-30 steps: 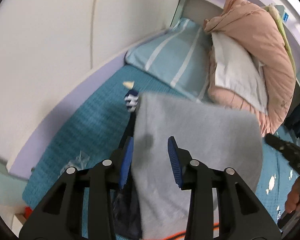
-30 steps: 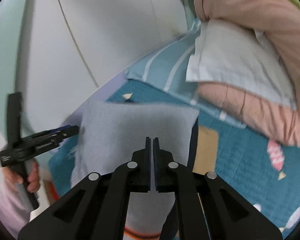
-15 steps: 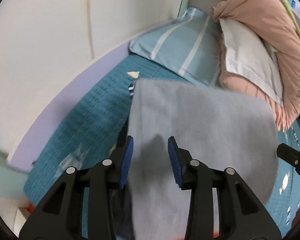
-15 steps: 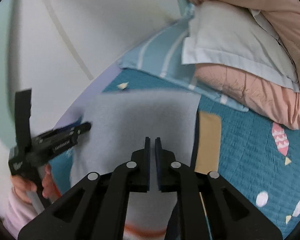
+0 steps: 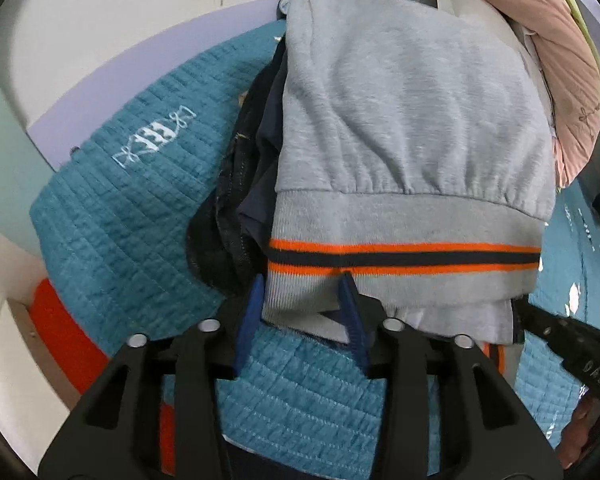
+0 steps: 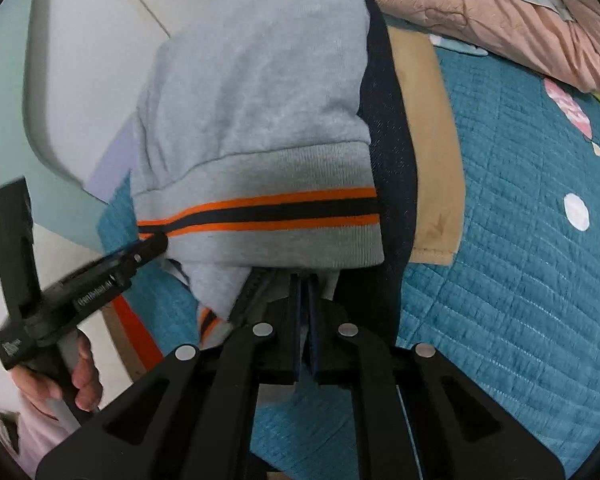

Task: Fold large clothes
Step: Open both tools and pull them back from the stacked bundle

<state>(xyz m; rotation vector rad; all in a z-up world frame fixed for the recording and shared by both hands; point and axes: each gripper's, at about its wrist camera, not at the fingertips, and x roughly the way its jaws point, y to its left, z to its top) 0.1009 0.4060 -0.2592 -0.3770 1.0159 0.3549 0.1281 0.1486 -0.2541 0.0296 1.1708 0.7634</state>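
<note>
Grey knit sweatshirt with orange-navy striped hem (image 5: pixel 404 120) covers dark navy garments (image 5: pixel 236 184), tan cloth (image 6: pixel 432 128) beside. Left claw (image 5: pixel 302 300) opening, hem between pads. Right claw (image 6: pixel 305 300) clamped on the sweatshirt edge.

My tongs work in a home bedroom, teal quilted bedspread (image 6: pixel 520 240) beneath me, pink duvet (image 5: pixel 556 52) bundled near the pale wall (image 5: pixel 120 12).

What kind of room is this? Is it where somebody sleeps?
Most likely a bedroom, yes. The grey sweater lies on a bed covered with a teal quilt, and a pink duvet is bundled at the far end beside the wall.
</note>
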